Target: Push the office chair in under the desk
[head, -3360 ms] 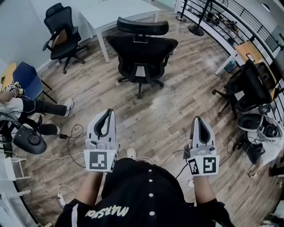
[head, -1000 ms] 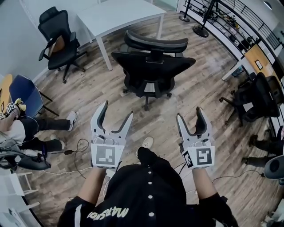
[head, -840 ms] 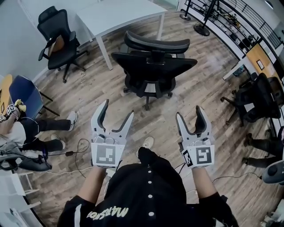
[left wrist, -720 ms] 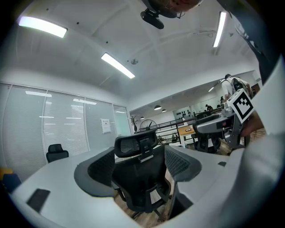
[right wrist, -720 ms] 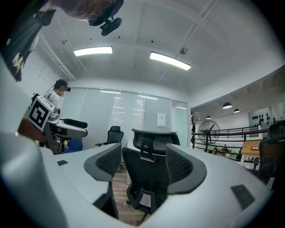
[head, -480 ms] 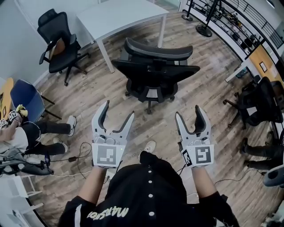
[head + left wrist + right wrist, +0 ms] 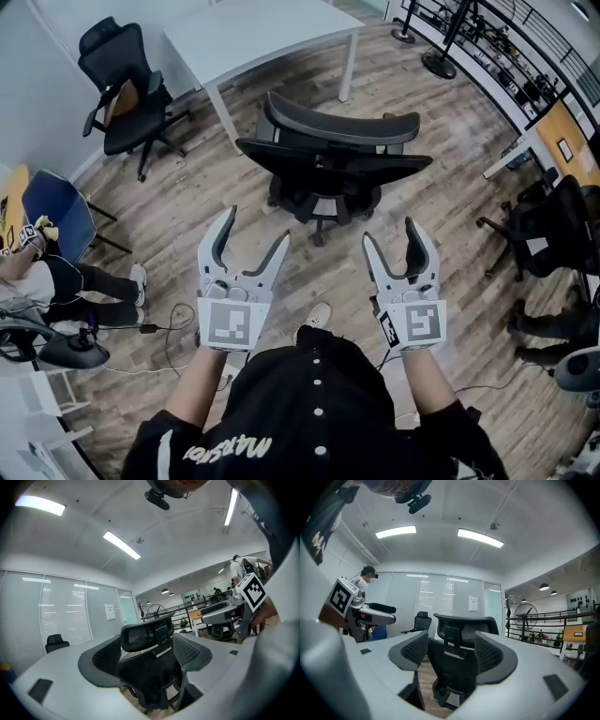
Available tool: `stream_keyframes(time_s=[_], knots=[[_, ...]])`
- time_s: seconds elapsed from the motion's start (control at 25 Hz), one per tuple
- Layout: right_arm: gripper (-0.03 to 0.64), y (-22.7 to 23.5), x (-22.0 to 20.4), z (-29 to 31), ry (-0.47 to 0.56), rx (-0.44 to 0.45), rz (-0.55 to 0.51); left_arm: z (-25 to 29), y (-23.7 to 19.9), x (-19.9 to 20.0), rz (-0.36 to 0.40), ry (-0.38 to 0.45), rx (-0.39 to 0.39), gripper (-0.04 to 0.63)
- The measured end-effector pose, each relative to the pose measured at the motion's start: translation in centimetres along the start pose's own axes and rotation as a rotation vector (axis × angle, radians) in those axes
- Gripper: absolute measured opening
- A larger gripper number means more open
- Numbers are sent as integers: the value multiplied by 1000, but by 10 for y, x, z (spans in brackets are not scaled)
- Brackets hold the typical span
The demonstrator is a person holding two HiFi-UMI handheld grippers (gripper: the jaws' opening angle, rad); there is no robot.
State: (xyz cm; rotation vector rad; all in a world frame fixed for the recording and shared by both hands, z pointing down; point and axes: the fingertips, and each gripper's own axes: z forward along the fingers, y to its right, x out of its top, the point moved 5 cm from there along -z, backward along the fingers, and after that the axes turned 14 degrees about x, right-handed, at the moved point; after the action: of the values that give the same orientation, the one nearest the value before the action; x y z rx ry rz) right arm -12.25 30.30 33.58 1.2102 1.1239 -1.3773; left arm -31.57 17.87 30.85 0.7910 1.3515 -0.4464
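Contact is not made yet: the black mesh-backed office chair with curved headrest (image 7: 328, 159) stands on the wood-plank floor (image 7: 441, 141) just short of the white rectangular table (image 7: 253, 33), back toward the person. Left hand-held gripper (image 7: 253, 230) and right hand-held gripper (image 7: 390, 234) hang apart from it, jaws spread, empty. Best to meet the backrest evenly on both sides and push straight, or it may swivel aside. Head view shows the chair's gap to the table; each gripper view only frames the backrest between its jaws

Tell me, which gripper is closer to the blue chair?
Left. The left gripper hangs to the right of the blue chair; the right gripper is farther right, past the left one.
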Motion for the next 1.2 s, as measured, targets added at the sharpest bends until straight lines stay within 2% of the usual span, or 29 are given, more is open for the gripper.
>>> stream_keyframes(time_s=[0.2,0.56,0.76,0.92,1.0,1.12,1.2], knots=[[311,11,-3,20,-6,12,-5,23,3,1,29,6,-15,354],[311,15,-7,67,-28,29,3,67,4,16,140,41,-86,354],[311,16,-9,94,-44,14,-3,94,11,28,189,56,-156,354],[313,14,-13,118,-64,-19,6,116,15,34,239,85,-255,354],[314,14,-15,130,-74,-36,21,128,22,33,298,96,-318,354],[319,15,-21,144,-96,-61,25,142,34,30,443,141,-395,354],[322,16,-25,152,-104,-75,20,151,39,30,498,173,-435,354]])
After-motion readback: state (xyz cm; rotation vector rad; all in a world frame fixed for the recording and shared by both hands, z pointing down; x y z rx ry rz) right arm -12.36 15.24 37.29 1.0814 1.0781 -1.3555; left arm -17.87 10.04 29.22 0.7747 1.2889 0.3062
